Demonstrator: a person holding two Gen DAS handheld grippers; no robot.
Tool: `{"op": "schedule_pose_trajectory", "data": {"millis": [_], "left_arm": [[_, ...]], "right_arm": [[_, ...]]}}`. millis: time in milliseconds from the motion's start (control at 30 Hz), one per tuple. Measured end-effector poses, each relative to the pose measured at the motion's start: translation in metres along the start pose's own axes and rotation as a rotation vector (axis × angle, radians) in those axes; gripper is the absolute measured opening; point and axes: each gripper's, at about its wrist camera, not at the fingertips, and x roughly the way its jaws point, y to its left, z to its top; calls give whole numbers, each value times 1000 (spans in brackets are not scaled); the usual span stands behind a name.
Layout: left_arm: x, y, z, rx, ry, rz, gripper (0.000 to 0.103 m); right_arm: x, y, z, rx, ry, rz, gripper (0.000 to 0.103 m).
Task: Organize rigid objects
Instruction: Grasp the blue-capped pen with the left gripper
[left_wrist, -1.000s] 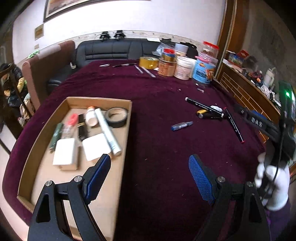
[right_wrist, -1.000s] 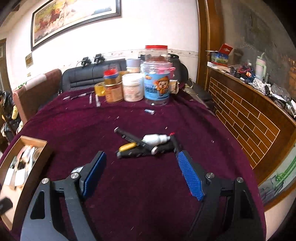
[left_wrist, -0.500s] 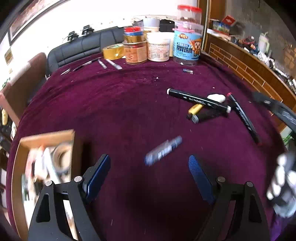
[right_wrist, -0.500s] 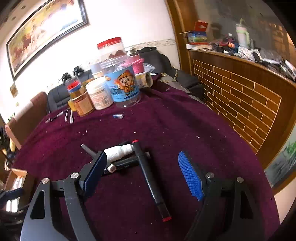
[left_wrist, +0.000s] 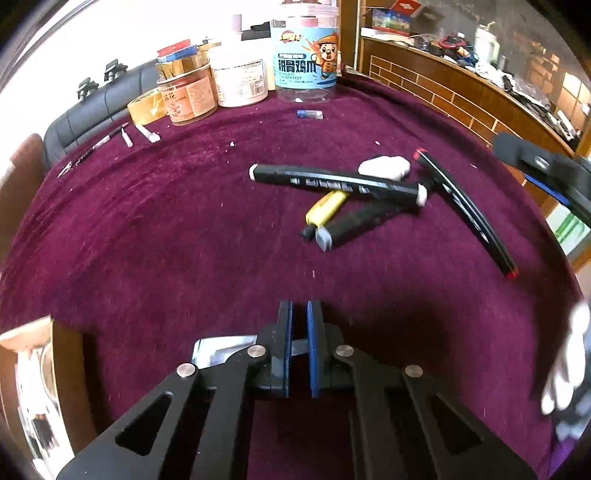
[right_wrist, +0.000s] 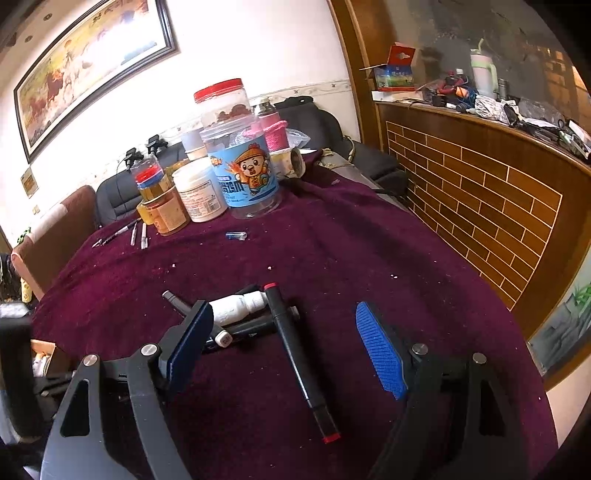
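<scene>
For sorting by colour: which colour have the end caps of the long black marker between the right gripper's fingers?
Red, on both ends of the long black marker; clearest in the right wrist view.

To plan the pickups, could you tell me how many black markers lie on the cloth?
3: white-ended marker, grey-capped marker beneath it, red-tipped marker beside them; others may be hidden.

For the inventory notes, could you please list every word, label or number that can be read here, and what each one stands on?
"脱骨鸡爪" and "BONELESS CHICKEN FEET": blue cartoon label of the clear plastic jar.
White tub label: print too small to read.
Orange-labelled jar: characters blurred.
Thick black marker with white ends: white print, unreadable.
Long black red-tipped marker: no readable text.
</scene>
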Motion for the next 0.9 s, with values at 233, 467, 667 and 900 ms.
{"op": "schedule_pose_trajectory", "data": {"millis": [233, 467, 667, 900], "left_arm": [[-36, 14, -26, -112, -58, -2, 22], [-29, 36, -17, -214, -69, 26, 50], [-3, 41, -21, -310, -6, 38, 69], [-7, 7, -24, -110, -29, 29, 11]], "right_arm": [[1, -12, 4, 55, 9, 1, 80], [4, -35, 7, 142, 25, -9, 80], [13, -44, 7, 193, 70, 5, 80], [28, -53, 3, 214, 154, 23, 80]]}}
